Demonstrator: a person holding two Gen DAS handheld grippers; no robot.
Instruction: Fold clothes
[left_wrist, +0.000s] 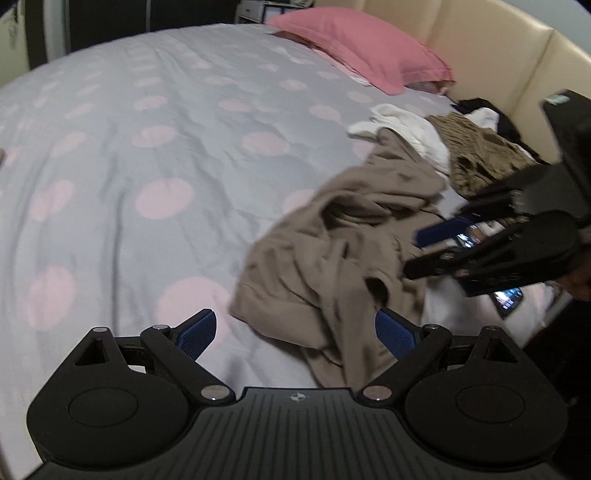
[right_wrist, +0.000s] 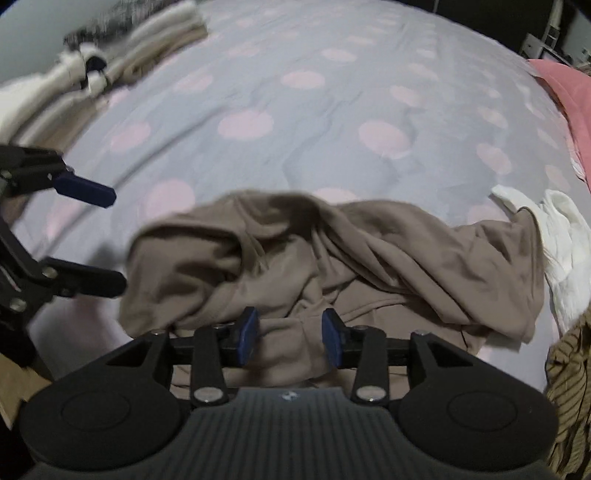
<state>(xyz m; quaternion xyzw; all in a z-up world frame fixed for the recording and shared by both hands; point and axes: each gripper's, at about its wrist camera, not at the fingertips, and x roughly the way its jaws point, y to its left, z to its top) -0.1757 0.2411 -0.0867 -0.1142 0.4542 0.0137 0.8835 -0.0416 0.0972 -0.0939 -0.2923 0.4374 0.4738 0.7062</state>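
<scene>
A crumpled taupe garment lies on the grey bedspread with pink dots. My left gripper hovers open and wide over the garment's near-left edge, its right pad above the fabric and its left pad over bare bedspread. The right wrist view shows it at the left edge, just off the cloth. My right gripper points down at the garment's near edge. Its jaws stand partly apart with a fold of taupe fabric lying between the blue pads, not pinched. The left wrist view shows it over the garment's right side.
A white garment and an olive striped one lie beside the taupe one. Dark clothes sit by the cream headboard. A pink pillow is farther back. Folded clothes are stacked at the bed's far corner.
</scene>
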